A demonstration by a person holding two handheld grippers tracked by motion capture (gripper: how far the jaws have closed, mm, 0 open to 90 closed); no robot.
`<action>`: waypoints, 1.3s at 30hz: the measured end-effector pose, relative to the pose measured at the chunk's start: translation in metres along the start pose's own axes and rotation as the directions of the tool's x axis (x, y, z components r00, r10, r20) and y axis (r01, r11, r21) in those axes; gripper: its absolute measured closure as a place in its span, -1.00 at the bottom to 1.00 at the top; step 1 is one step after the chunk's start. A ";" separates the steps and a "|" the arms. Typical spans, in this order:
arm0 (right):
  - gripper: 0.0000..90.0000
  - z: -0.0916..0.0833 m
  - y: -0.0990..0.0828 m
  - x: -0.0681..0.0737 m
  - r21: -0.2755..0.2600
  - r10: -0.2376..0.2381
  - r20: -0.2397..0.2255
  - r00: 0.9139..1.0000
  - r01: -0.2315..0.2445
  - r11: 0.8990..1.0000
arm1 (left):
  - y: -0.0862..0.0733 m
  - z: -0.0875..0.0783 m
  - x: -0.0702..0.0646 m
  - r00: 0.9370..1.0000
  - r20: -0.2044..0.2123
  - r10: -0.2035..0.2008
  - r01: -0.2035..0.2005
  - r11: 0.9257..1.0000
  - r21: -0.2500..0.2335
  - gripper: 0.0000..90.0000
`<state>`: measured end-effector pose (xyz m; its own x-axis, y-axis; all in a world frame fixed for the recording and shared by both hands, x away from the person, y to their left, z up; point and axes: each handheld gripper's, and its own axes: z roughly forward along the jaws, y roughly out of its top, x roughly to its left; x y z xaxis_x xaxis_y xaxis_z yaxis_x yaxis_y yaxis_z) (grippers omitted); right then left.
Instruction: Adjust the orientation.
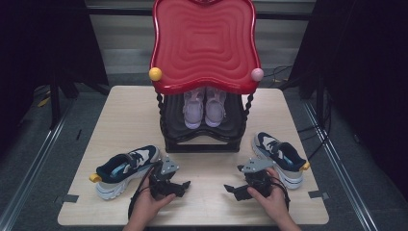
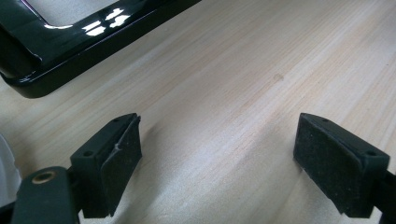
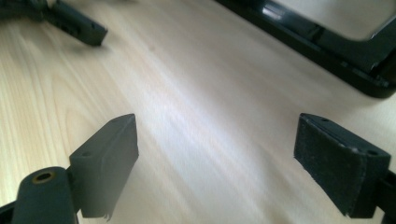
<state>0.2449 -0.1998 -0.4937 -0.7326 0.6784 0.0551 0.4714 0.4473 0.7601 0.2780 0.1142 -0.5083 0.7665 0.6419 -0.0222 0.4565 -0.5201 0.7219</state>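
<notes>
- Left gripper rests low on the tabletop, jaws wide, nothing between them.
- Right gripper sits opposite, jaws also wide and empty, pointing toward the left one.
- Left shoe lies just beside the left gripper; right shoe just beside the right gripper.
- Black rack stands behind, with a pink pair under its red tray.

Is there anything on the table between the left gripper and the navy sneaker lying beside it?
Nothing visible. The left gripper is open over bare table, and the navy sneaker lies right beside it on its left, with only wood between.
</notes>
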 end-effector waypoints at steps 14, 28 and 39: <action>-0.70 0.002 -0.019 0.003 0.043 -0.036 0.000 0.999 0.036 0.998 | 0.000 0.000 0.000 1.000 0.001 0.005 -0.005 1.000 0.001 -0.69; -0.71 0.002 -0.020 0.001 0.055 -0.039 -0.009 0.999 0.040 0.998 | 0.000 0.000 0.000 1.000 0.002 -0.001 0.001 1.000 0.000 -0.69; -0.71 0.002 -0.020 0.001 0.056 -0.043 -0.008 0.999 0.043 0.997 | 0.005 -0.003 0.000 0.999 0.030 -0.016 0.015 1.000 0.022 -0.64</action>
<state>0.2355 -0.2065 -0.5100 -0.7562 0.6538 0.0279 0.4661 0.5081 0.7243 0.2794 0.1132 -0.5027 0.7723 0.6329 -0.0542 0.4779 -0.5226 0.7061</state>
